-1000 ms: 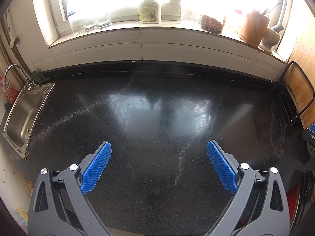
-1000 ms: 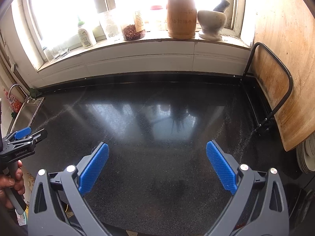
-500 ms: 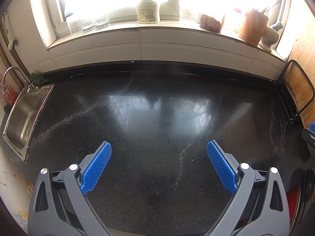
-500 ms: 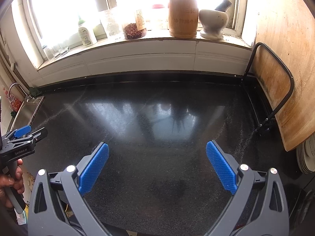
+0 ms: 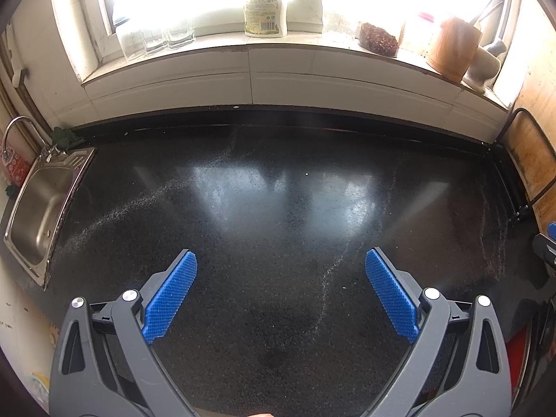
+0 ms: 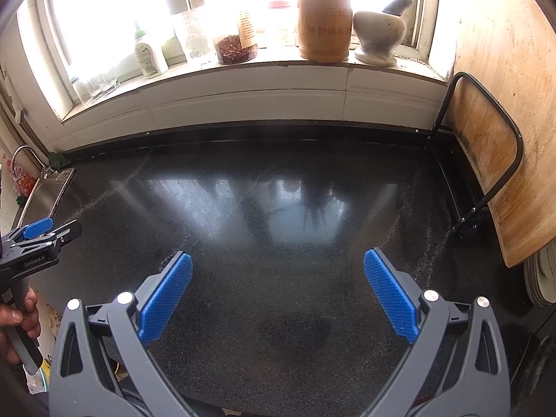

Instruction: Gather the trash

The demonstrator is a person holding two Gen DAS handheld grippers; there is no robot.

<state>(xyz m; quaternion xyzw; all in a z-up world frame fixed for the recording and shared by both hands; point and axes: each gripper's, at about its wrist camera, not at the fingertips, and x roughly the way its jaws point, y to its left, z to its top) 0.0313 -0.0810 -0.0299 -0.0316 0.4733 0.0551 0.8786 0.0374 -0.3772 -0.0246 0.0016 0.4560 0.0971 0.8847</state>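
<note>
Left wrist view: both hand-held grippers, left (image 5: 280, 299) and right (image 6: 277, 299), gape wide over the bare desk (image 5: 278, 208); no trash visible, handling unjudgeable.

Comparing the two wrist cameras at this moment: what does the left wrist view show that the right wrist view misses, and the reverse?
Only the left wrist view shows the inside of the sink, and just an edge of the right gripper.

Only the right wrist view shows the whole left gripper from the side, the hand holding it, and a stack of plates at the right edge.

Both show the dark countertop, the windowsill's white bottle, jar, wooden holder and mortar, the cutting board, and their own open, empty gripper: right gripper.
</note>
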